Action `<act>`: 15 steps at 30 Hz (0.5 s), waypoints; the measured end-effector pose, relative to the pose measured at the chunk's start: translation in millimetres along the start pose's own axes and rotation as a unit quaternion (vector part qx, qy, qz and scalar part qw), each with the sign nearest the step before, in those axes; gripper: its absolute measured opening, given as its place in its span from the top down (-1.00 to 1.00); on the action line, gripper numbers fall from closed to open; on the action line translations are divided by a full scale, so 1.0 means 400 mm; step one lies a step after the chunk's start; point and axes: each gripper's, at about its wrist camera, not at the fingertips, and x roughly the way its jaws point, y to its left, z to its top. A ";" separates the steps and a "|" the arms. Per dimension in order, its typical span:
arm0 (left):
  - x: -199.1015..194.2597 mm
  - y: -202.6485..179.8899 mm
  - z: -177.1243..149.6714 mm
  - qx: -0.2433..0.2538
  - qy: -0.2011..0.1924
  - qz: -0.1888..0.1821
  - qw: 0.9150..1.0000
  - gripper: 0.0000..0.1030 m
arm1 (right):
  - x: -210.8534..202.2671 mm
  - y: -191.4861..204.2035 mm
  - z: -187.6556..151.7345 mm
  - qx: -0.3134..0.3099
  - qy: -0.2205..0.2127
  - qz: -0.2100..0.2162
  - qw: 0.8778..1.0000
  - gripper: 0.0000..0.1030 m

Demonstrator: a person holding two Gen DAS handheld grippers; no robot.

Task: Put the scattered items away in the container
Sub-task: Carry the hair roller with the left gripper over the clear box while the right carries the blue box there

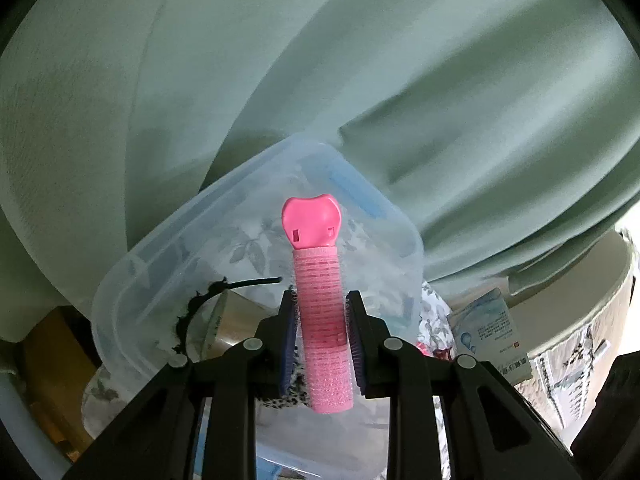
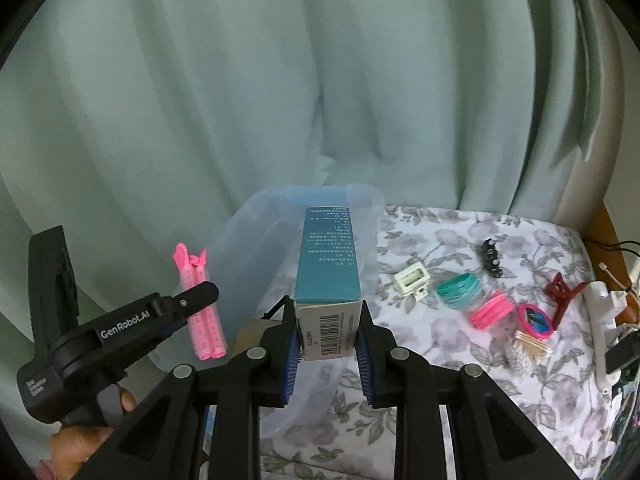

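My left gripper (image 1: 322, 312) is shut on a pink hair roller clip (image 1: 320, 308), held above the clear plastic container (image 1: 160, 264). It also shows in the right wrist view (image 2: 202, 292), left of the container (image 2: 240, 236). My right gripper (image 2: 328, 320) is shut on a teal and white box (image 2: 328, 264), held over the container. Scattered on the floral cloth lie a white clip (image 2: 412, 278), teal hair ties (image 2: 458, 286), pink hair ties (image 2: 492, 308), a black clip (image 2: 491, 258), a dark red claw clip (image 2: 562, 292), a pink round case (image 2: 534, 320) and cotton swabs (image 2: 526, 350).
A green curtain (image 2: 320, 80) hangs behind the floral-covered table (image 2: 460, 400). A black headband (image 1: 200, 312) and a card lie in the container. A blue and white packet (image 1: 490, 332) stands to its right. White hardware and cables (image 2: 604, 320) sit at the table's right edge.
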 end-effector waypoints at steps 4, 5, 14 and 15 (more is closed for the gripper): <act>0.011 0.024 0.008 -0.008 0.008 -0.003 1.000 0.51 | 0.032 0.018 -0.001 -0.010 0.013 -0.004 1.000 0.48; 0.016 0.029 0.008 -0.009 0.011 -0.004 1.000 0.51 | 0.042 0.020 -0.003 -0.011 0.017 -0.005 1.000 0.48; 0.038 0.049 0.019 0.000 0.023 -0.002 1.000 0.51 | 0.111 0.064 -0.006 -0.030 0.048 -0.001 0.998 0.48; 0.040 0.047 0.020 0.004 0.023 -0.001 1.000 0.51 | 0.120 0.066 -0.008 -0.031 0.052 0.001 0.998 0.47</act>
